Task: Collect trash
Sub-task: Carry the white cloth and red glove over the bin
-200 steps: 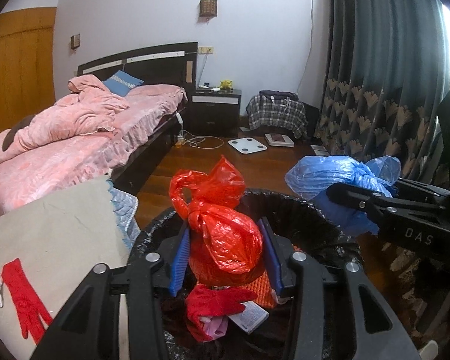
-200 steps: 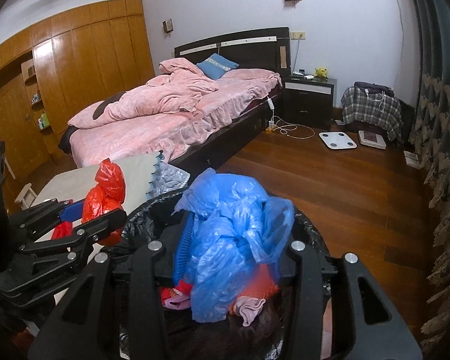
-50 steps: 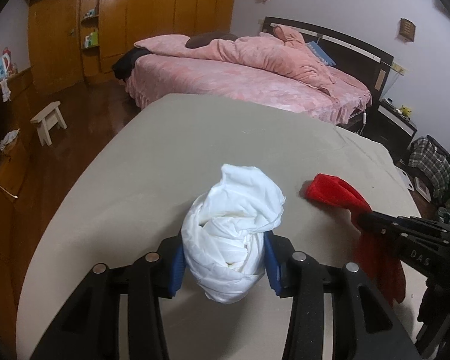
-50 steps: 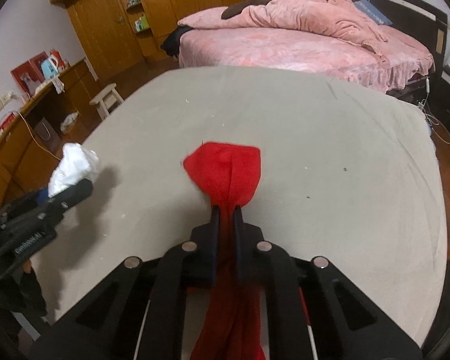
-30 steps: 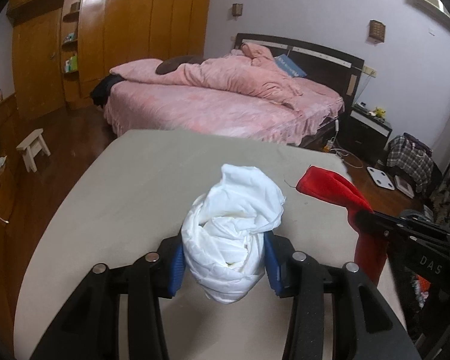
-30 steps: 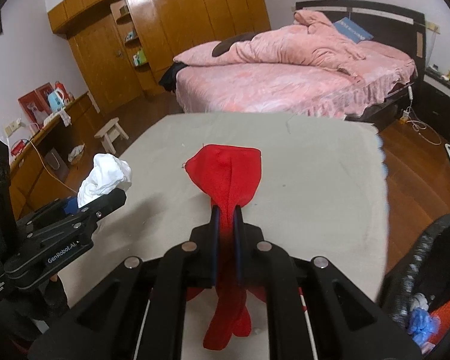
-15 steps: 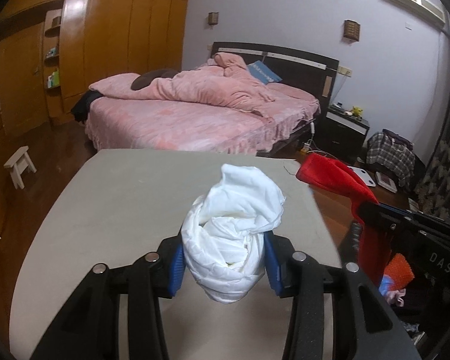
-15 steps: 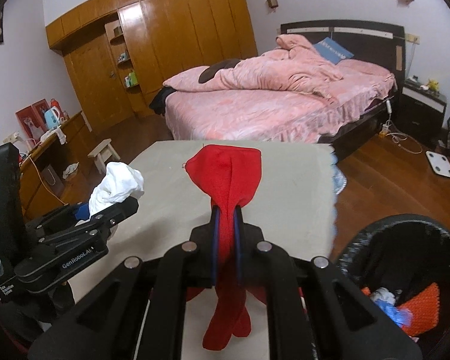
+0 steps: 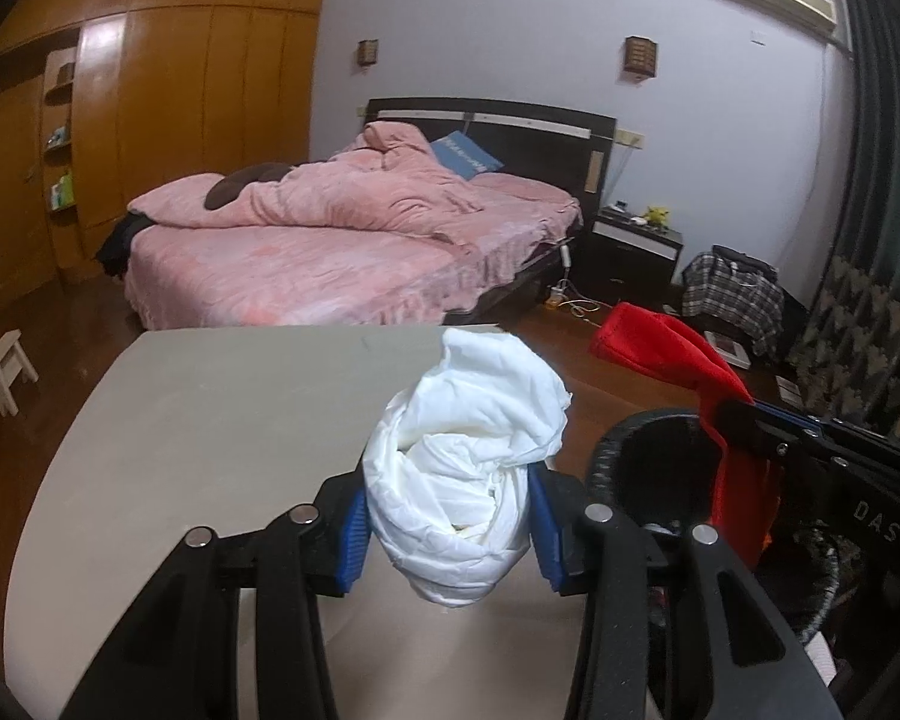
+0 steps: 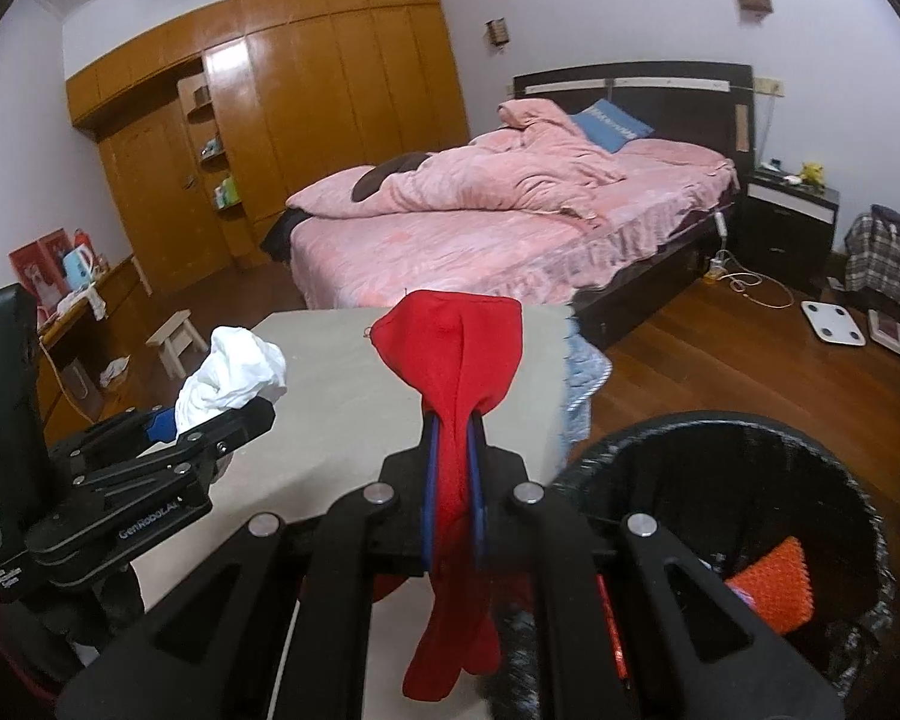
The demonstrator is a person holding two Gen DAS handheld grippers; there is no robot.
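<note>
- Left hand-held gripper [image 9: 447, 531]: blue pads clamped on a crumpled white cloth bundle [image 9: 471, 468], held above the beige worktop [image 9: 210, 420].
- Right hand-held gripper [image 10: 450, 480]: closed on a limp red fabric glove [image 10: 456, 396] that hangs below the fingers, beside the worktop edge.
- Black-lined round trash bin [image 10: 834, 480]: near right, holding an orange knitted item [image 10: 774, 585].
- Background: bed with pink bedding [image 10: 510, 222], wooden wardrobe [image 10: 306, 108], small white stool [image 10: 174, 339].

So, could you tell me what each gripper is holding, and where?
Left gripper clamps the white wad around its lower half; right gripper pinches the red cloth mid-length.
</note>
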